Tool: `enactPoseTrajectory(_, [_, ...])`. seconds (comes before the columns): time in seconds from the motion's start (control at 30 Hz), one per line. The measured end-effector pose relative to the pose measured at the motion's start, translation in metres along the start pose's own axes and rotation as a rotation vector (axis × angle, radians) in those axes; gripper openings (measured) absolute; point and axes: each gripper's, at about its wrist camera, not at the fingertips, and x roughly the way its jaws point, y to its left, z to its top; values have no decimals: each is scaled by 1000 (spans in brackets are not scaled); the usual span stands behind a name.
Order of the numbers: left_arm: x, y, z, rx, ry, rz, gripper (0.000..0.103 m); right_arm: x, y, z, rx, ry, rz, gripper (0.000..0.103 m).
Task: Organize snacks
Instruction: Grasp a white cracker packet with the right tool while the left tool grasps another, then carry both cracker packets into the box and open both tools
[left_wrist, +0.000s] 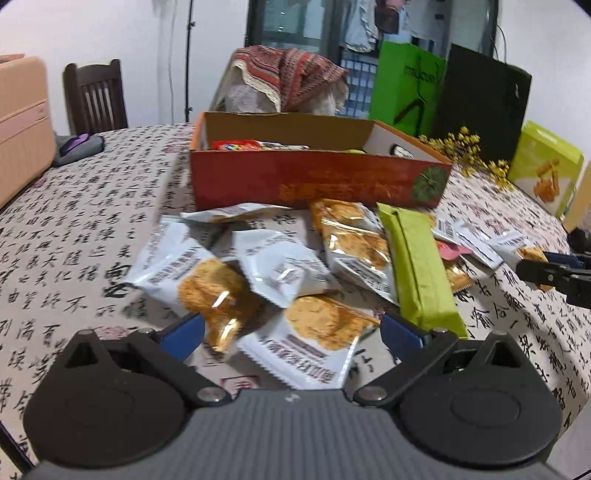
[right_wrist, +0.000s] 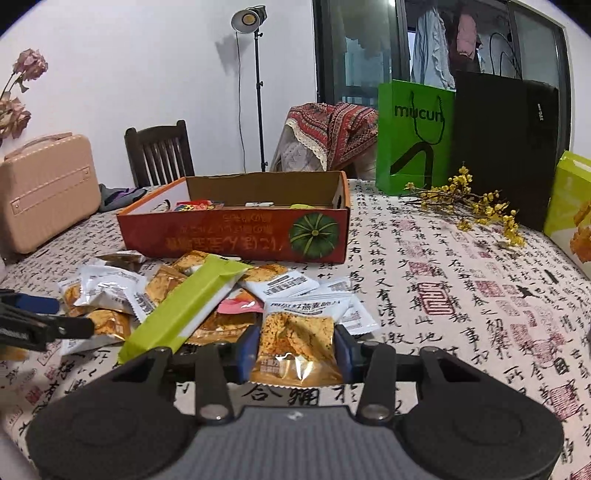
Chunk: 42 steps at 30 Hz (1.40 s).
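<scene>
Right gripper (right_wrist: 297, 352) pinches snack packet (right_wrist: 297, 343) | left gripper (left_wrist: 291, 332) spread | beyond: one orange box (right_wrist: 236, 236), several snacks inside | one green bar (right_wrist: 184, 306)

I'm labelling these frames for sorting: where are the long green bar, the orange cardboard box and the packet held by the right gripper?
long green bar (left_wrist: 419, 267), left wrist view, middle of its wrapper.
orange cardboard box (right_wrist: 236, 236), right wrist view, front wall.
packet (right_wrist: 297, 345), right wrist view, centre of its clear window.

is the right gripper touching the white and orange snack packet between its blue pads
Touching: in the right wrist view both blue pads press the sides of the white and orange snack packet held in the right gripper.
</scene>
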Motion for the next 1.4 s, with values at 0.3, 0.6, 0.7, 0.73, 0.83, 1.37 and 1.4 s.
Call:
enactPoseTrajectory(0.3, [17, -13, 0, 54, 25, 23, 103, 1, 7, -9, 12, 5, 43, 42])
enactPoseTrajectory(0.6, [18, -20, -3, 119, 44, 35, 87, 0, 6, -12, 23, 5, 50, 42])
enactPoseTrajectory(0.7, [13, -18, -5, 113, 32, 37, 69, -1, 7, -14, 24, 8, 53, 42])
enactPoseTrajectory(0.73, [11, -18, -6, 114, 28, 37, 64, -1, 7, -14, 23, 8, 54, 42])
enactPoseTrajectory(0.83, [5, -16, -9, 113, 20, 38, 55, -3, 9, -14, 19, 5, 57, 42])
enactPoseTrajectory(1.37, [-40, -20, -17, 92, -94, 26, 51, -23, 22, -12, -6, -31, 65, 42])
enactPoseTrajectory(1.4, [-44, -20, -16, 90, -105, 28, 51, -24, 22, -10, -7, -34, 65, 42])
